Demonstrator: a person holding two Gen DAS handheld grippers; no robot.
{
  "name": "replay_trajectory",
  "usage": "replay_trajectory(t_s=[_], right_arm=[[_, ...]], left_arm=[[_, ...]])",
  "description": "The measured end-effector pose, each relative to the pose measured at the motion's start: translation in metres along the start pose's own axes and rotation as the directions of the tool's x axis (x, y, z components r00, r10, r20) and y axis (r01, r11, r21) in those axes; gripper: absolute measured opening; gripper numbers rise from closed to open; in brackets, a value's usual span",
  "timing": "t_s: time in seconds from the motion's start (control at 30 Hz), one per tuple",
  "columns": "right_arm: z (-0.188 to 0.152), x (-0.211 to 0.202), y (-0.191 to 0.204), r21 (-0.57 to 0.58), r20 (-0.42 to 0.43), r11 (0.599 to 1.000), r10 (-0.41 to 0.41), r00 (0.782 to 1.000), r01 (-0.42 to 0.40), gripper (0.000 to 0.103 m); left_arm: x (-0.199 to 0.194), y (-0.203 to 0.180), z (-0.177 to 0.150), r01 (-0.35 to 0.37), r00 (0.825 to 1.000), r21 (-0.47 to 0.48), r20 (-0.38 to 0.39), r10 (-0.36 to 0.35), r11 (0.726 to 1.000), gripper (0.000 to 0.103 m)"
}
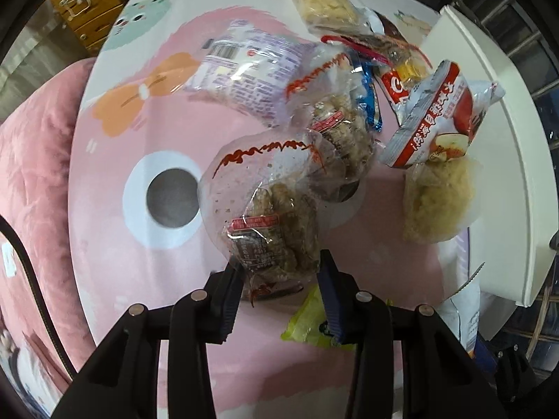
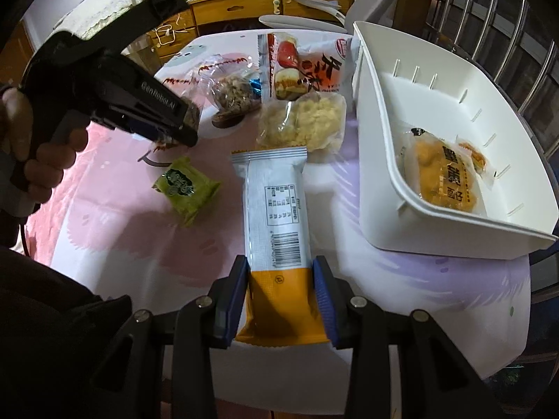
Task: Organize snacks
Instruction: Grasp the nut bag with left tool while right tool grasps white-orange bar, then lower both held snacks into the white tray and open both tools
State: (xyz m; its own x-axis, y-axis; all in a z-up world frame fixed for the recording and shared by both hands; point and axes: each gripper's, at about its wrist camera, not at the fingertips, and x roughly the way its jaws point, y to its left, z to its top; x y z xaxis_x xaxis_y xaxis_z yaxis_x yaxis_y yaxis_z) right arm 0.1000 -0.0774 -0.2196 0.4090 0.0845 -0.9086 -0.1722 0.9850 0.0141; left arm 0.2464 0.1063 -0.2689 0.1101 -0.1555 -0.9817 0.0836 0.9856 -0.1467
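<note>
both claws pinch: left gripper (image 1: 279, 288) on a clear snack bag (image 1: 265, 209), right gripper (image 2: 279, 300) on an orange-ended packet (image 2: 276, 230) (likely bound for the white bin (image 2: 384, 160)).

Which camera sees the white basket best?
The right wrist view. It shows the white basket whole, open side up, with an orange snack pack lying inside. The left wrist view catches only one white wall of it at the right edge, nothing of the inside.

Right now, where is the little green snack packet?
In the right wrist view the green packet lies flat on the pink tablecloth, left of the long grey-and-orange packet held in the right tongs, apart from it.
</note>
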Motion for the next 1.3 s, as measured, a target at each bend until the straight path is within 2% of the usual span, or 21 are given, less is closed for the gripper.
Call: replay_trajectory(t_s=[0.23,0.33,0.43,0.53,0.57,0.77,0.97,1.3], right_arm=[[0.009,-0.016,-0.010,-0.058,0.018,0.996,0.064,0.998,-0.063,0.038],[0.011,-0.032,-0.014,-0.101,0.048,0.992,0.083,0.995,-0.078,0.038],[0.014,-0.044,-0.020,-0.124,0.072,0.986,0.117,0.991,-0.107,0.038],[0.017,-0.059,-0.029,-0.150,0.116,0.975,0.179,0.977,-0.161,0.038],[0.018,-0.063,-0.031,-0.160,0.126,0.973,0.187,0.974,-0.166,0.038],[0.024,-0.085,-0.053,-0.191,0.168,0.964,0.217,0.962,-0.184,0.038],[0.033,-0.100,-0.080,-0.175,0.200,0.972,0.191,0.961,-0.156,0.038],[0.047,-0.104,-0.139,-0.070,0.190,0.993,0.109,0.976,-0.098,0.038]], left_arm=[[-0.028,0.014,-0.033,-0.008,1.000,-0.085,-0.007,0.007,0.996,0.040],[-0.048,0.014,-0.044,0.029,0.999,-0.131,0.021,-0.027,0.991,0.040],[-0.068,0.006,-0.053,0.057,0.997,-0.150,0.058,-0.049,0.987,0.040],[-0.087,-0.008,-0.064,0.081,0.993,-0.153,0.102,-0.066,0.985,0.040],[-0.090,-0.017,-0.053,0.086,0.992,-0.153,0.109,-0.070,0.984,0.040],[-0.121,-0.049,-0.058,0.141,0.974,-0.161,0.202,-0.107,0.977,0.040],[-0.147,-0.081,-0.059,0.186,0.951,-0.132,0.274,-0.144,0.974,0.040],[-0.159,-0.153,-0.047,0.212,0.936,0.017,0.283,-0.208,0.977,0.041]])
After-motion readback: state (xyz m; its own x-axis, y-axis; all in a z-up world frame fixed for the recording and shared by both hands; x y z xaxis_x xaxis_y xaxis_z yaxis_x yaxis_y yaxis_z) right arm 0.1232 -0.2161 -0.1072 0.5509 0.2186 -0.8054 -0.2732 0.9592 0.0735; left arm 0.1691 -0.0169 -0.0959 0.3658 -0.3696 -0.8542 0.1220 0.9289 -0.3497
